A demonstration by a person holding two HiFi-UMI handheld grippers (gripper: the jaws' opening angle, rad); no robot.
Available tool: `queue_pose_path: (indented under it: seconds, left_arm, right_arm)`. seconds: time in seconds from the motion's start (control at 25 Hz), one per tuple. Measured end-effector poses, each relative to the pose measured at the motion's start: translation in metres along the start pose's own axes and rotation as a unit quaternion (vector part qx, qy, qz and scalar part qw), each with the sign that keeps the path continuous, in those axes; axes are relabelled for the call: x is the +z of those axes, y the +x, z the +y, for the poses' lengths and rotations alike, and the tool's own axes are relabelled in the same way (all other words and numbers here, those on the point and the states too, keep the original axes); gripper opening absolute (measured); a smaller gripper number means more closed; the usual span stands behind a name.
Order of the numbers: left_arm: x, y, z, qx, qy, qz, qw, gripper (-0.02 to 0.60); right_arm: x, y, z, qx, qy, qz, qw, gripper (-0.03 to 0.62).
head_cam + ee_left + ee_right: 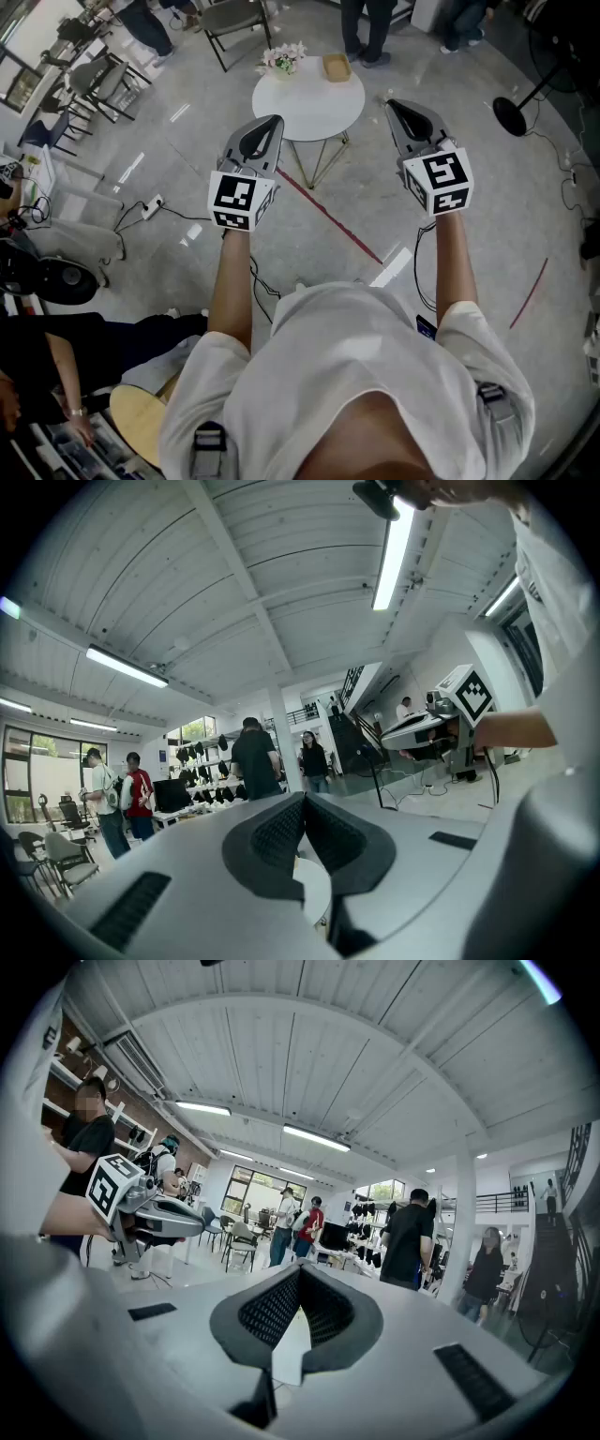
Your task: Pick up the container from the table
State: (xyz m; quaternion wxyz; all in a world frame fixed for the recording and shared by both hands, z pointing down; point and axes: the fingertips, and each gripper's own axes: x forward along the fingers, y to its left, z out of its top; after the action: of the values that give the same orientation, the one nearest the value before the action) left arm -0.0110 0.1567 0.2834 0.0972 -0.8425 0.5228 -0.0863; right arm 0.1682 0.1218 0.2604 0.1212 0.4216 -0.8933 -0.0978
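Observation:
A small tan container (336, 67) sits on the far side of a round white table (314, 108), next to a pot of pale flowers (281, 59). My left gripper (274, 121) is held level over the floor, just short of the table's left edge. It is shut with nothing between its jaws. My right gripper (394, 104) hovers off the table's right edge, also shut and empty. In the left gripper view the left gripper (304, 799) has its pads meeting at the tip, and so does the right gripper (298, 1269) in its own view. The container shows in neither gripper view.
A dark folding chair (234, 23) and standing people are beyond the table. A fan stand (514, 112) is at the right. Red tape (328, 216) runs across the grey floor, with a power strip (150, 206) and cables at the left. A wooden stool (141, 422) is behind me.

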Motion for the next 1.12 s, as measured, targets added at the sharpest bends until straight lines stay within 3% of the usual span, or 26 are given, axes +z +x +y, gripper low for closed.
queue_pose_path:
  seconds: [0.56, 0.72, 0.92, 1.12]
  left_arm:
    - [0.004, 0.036, -0.045, 0.032, -0.002, 0.010, 0.9994, 0.015]
    - [-0.001, 0.046, -0.054, 0.045, -0.009, 0.017, 0.9988, 0.015]
    - [-0.009, 0.072, -0.043, 0.042, -0.013, 0.022, 0.9988, 0.015]
    - [-0.033, 0.102, -0.001, 0.030, -0.013, 0.021, 0.9992, 0.015]
  right_arm:
    - [-0.027, -0.018, -0.056, 0.016, 0.027, -0.017, 0.999, 0.014]
    - [-0.045, -0.016, -0.071, 0.020, 0.034, 0.001, 0.999, 0.014]
    - [-0.057, 0.003, -0.078, 0.039, 0.009, 0.015, 0.999, 0.012]
    - [-0.061, 0.056, -0.079, 0.039, 0.032, 0.010, 0.999, 0.014]
